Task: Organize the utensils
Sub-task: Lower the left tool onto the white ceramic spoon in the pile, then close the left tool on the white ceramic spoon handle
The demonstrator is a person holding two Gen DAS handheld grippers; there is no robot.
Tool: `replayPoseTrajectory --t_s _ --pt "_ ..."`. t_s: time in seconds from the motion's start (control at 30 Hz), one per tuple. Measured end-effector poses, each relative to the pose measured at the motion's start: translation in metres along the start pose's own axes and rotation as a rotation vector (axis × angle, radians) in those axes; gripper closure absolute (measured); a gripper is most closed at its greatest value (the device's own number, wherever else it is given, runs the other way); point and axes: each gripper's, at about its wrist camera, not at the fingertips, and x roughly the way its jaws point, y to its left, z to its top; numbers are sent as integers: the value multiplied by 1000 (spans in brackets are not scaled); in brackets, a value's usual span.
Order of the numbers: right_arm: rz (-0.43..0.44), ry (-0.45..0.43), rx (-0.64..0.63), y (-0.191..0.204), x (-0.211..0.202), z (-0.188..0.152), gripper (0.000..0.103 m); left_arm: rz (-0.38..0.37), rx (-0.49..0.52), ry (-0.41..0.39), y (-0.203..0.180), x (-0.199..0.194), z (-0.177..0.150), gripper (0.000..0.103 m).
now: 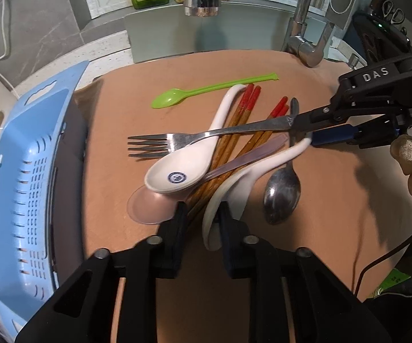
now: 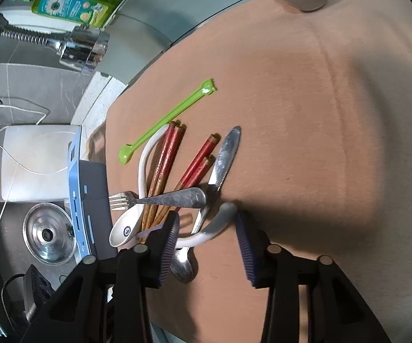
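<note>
Left gripper (image 1: 200,214): jaws nearly together, clamped on wooden red-tipped chopsticks (image 1: 229,143) low in the utensil pile. Right gripper (image 2: 207,228): jaws apart, straddling curved white ceramic spoon handle (image 2: 220,214), pads not pressing. Steel fork (image 1: 177,140) lies across pile; green plastic spoon (image 1: 194,91) farther on tan desk (image 1: 334,200).

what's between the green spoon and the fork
In the left wrist view, the white ceramic spoon's handle and bare brown mat separate green spoon from fork.
</note>
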Motion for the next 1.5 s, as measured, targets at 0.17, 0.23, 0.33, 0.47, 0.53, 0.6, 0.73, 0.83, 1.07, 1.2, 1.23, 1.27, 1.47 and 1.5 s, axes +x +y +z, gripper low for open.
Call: replayPoseTrajectory --t_s 0.17,0.23,0.33,0.47,0.53,0.6,0.73,0.83,1.07,1.2,1.23,1.27,1.47,1.5 --pt "12 7 24 -3 3 -1 77 -21 23 6 -7 4 -1 91" --pt "23 10 35 -4 3 0 77 -28 27 5 -9 4 -1 91" --pt "24 10 39 -4 3 0 78 -33 39 4 -11 4 -1 91" --pt "33 9 49 -4 5 -2 84 -49 49 8 -12 4 -5 94" --pt "38 8 48 -4 5 -2 85 -52 46 4 -12 4 -6 94" --pt "48 7 50 -5 4 -3 85 -60 36 2 -11 3 -7 94" --pt "75 7 69 -7 4 -4 86 -64 29 0 -11 2 -10 94" --pt "76 11 64 -7 6 -3 86 -62 30 -1 -12 3 -10 94" --pt "80 7 80 -8 9 1 86 -31 49 -14 -18 5 -10 94" --pt "88 1 78 -8 7 1 87 -23 32 -28 -19 4 -12 94" --pt "91 1 81 -8 6 2 87 -29 27 -28 -19 3 -13 94" --pt "92 -2 82 -8 5 1 87 -30 27 -31 -21 3 -13 94" --pt "95 -18 78 -2 -5 2 88 -32 24 -63 -25 -4 -14 94" --pt "97 -20 77 -1 -6 2 88 -34 22 -68 -25 -5 -13 94"
